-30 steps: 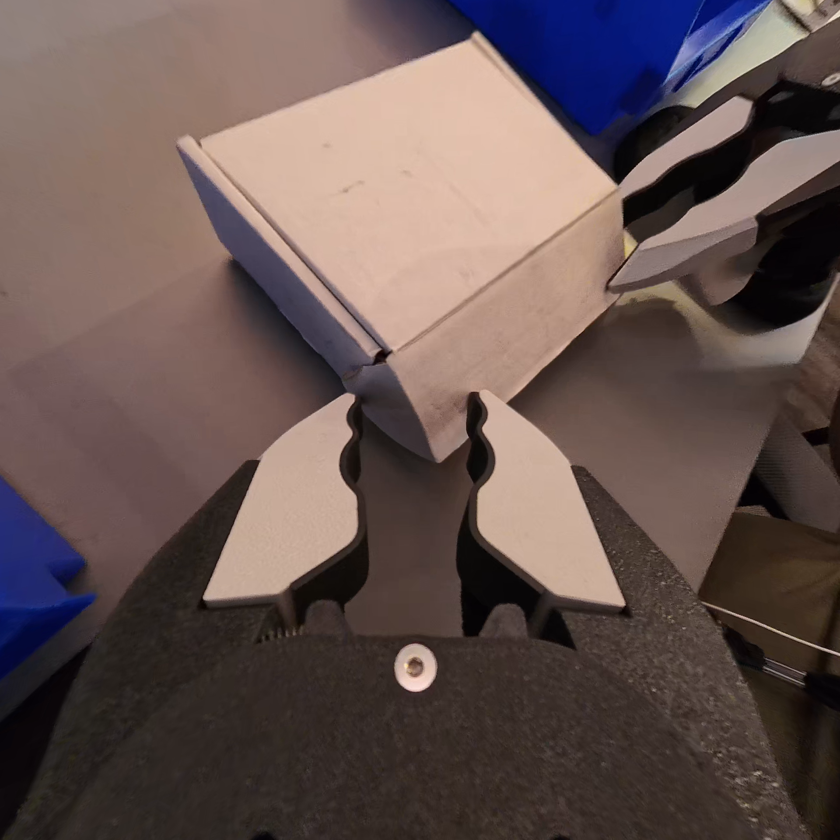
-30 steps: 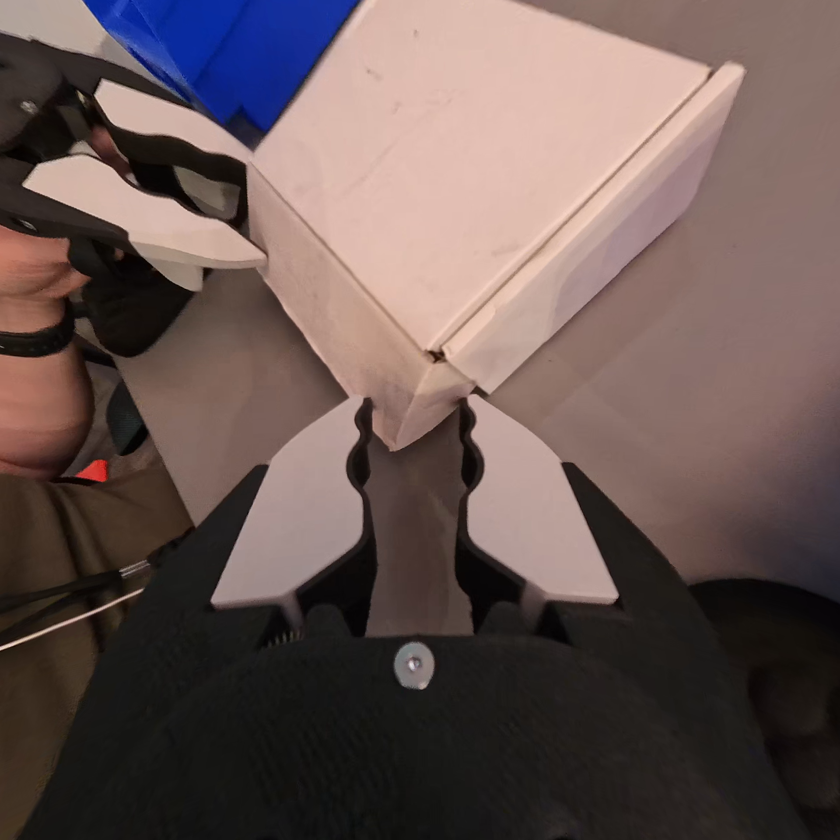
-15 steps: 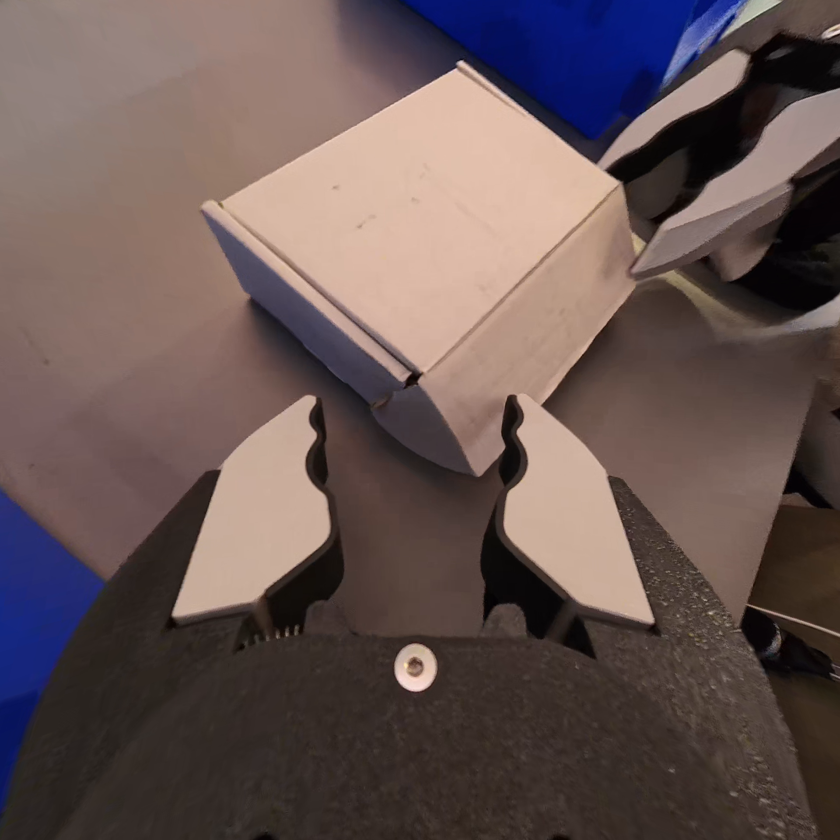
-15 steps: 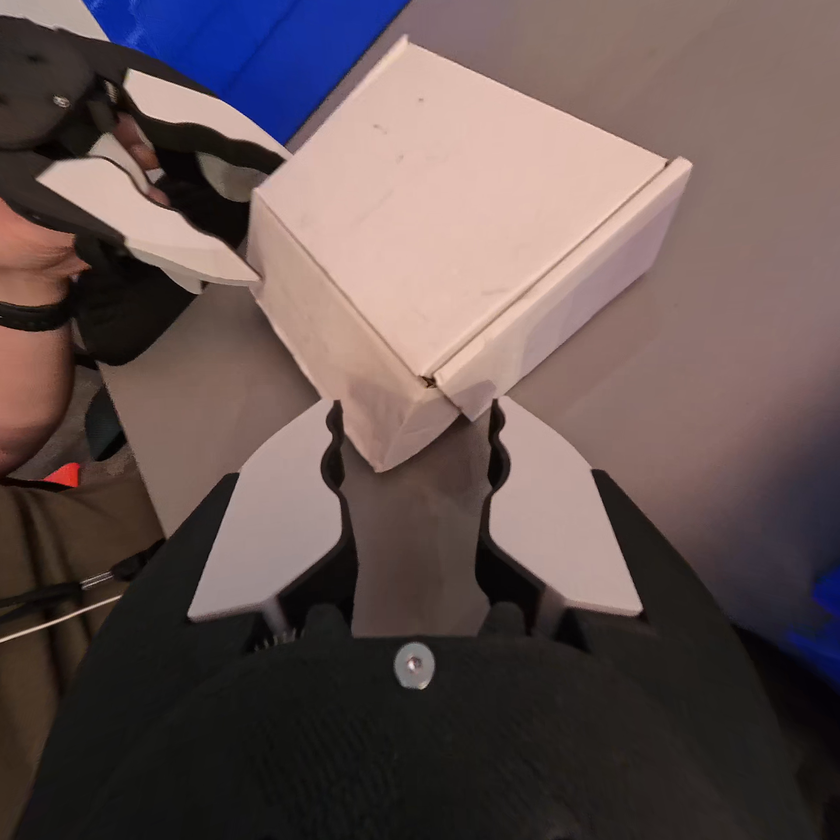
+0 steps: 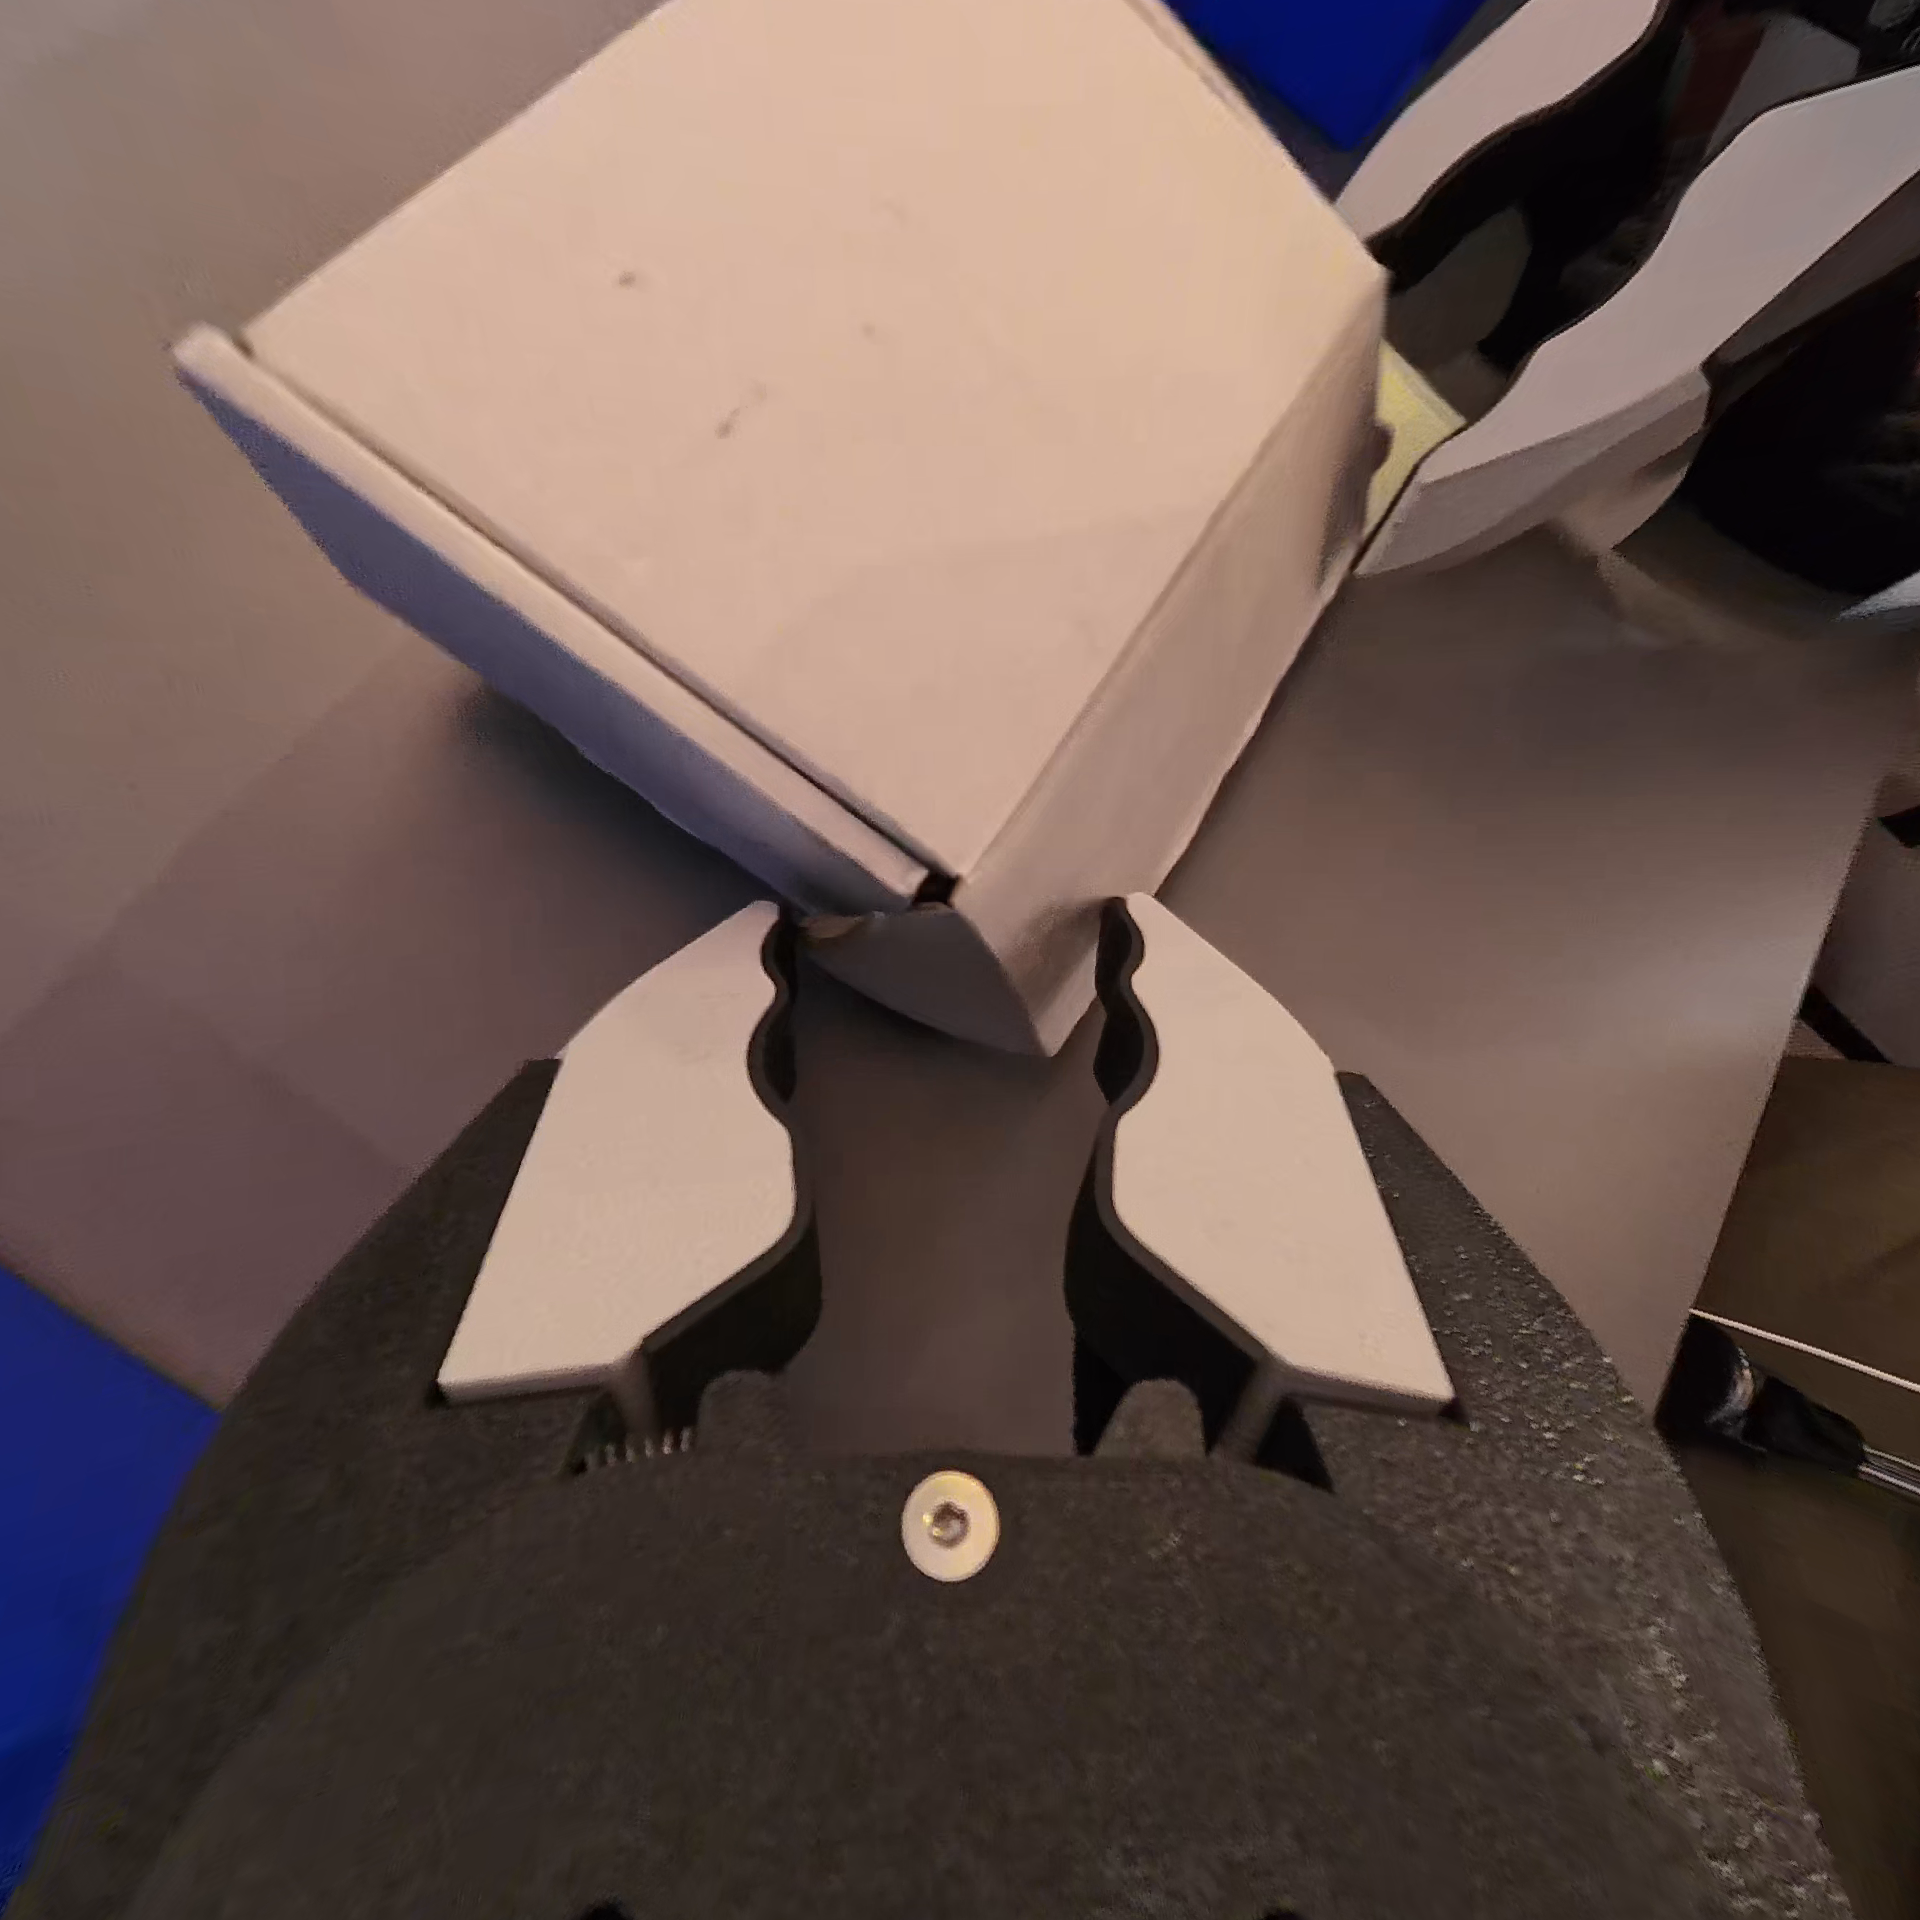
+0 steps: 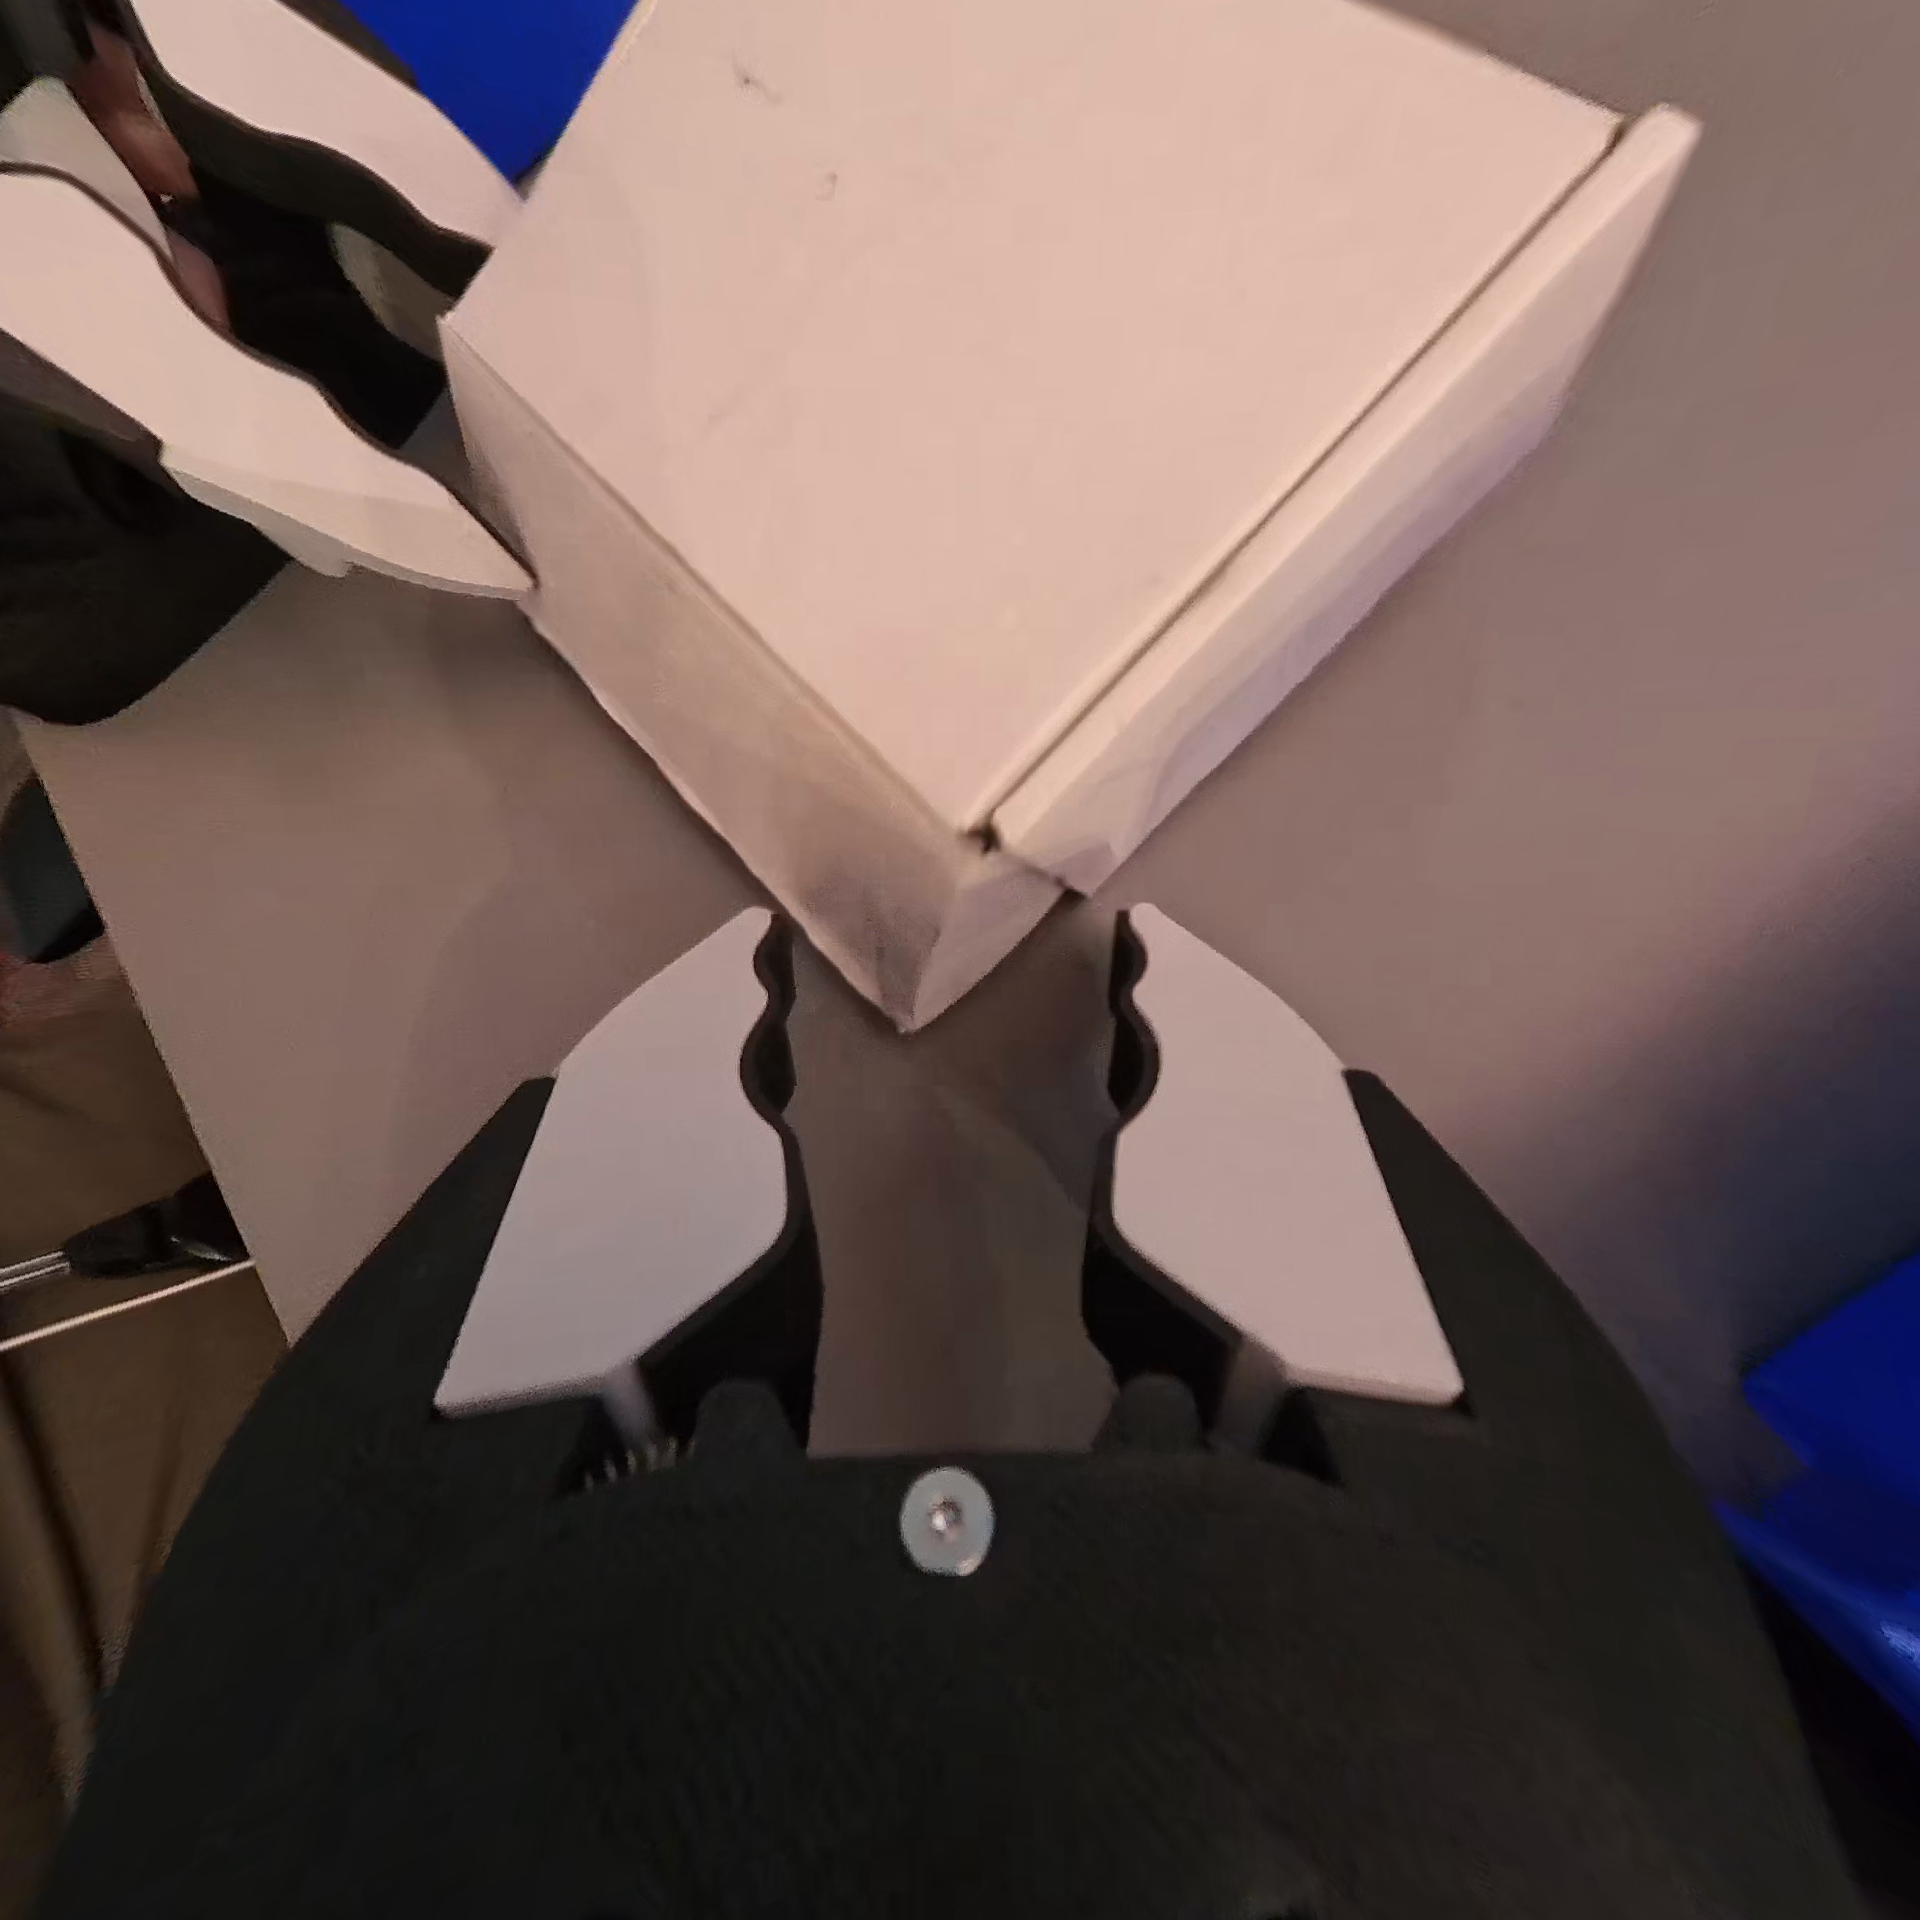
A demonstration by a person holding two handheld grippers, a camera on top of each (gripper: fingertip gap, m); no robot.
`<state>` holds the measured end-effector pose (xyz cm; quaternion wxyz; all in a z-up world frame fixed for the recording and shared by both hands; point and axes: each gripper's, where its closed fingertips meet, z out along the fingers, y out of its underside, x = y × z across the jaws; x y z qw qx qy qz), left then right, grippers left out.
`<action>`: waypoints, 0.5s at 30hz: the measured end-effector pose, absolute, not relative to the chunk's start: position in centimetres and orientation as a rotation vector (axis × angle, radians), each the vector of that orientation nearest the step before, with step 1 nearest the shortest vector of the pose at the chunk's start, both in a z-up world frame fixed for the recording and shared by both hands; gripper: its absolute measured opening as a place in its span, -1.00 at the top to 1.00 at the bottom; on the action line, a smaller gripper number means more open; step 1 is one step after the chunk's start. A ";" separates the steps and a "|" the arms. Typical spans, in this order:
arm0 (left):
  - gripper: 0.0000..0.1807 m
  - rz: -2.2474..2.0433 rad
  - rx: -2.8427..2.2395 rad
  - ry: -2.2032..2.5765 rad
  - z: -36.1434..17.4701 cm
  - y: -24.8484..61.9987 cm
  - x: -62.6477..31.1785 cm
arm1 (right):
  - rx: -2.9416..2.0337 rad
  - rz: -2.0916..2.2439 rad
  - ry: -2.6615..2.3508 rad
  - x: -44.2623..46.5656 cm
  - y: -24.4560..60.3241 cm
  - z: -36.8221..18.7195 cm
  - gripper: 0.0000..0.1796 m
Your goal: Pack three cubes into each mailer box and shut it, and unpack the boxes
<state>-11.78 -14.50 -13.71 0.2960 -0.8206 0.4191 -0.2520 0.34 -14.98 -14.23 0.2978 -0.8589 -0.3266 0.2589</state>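
Note:
A closed white mailer box point(image 5: 831, 436) sits on the grey table with one near corner between the fingers of my left gripper point(image 5: 943, 920). The fingertips touch its two sides. The same box point(image 6: 1039, 416) shows in the right wrist view, with its other near corner between the fingers of my right gripper point(image 6: 945, 920). Each view also shows a finger of the other gripper at the box's far side corner: in the left wrist view point(image 5: 1558, 436) and in the right wrist view point(image 6: 312, 468). No cubes are in view.
Blue bins lie around the box: behind it point(image 5: 1351, 62), at the lower left of the left wrist view point(image 5: 62, 1403) and at the lower right of the right wrist view point(image 6: 1849, 1455). The table's near edge point(image 5: 1766, 1039) runs close by the grippers.
Both grippers opened wider and backed off half a second ago. Both have now moved in again and narrowed around the box's corners. The box looks nearer and larger.

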 end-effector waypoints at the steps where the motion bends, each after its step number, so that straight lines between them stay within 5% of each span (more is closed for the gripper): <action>1: 0.38 -0.683 -2.177 1.106 -13.6 -14.7 -11.9 | -2.264 0.650 -0.869 0.6 -14.9 -13.9 0.31; 7: 0.41 -0.689 -2.158 1.165 -13.6 -16.8 -11.8 | -2.039 0.322 -0.903 1.6 -15.5 -11.2 0.29; 15: 0.53 -0.666 -1.983 1.265 -12.1 -20.0 -9.0 | -2.155 0.830 -0.636 -1.1 -20.6 -12.1 0.26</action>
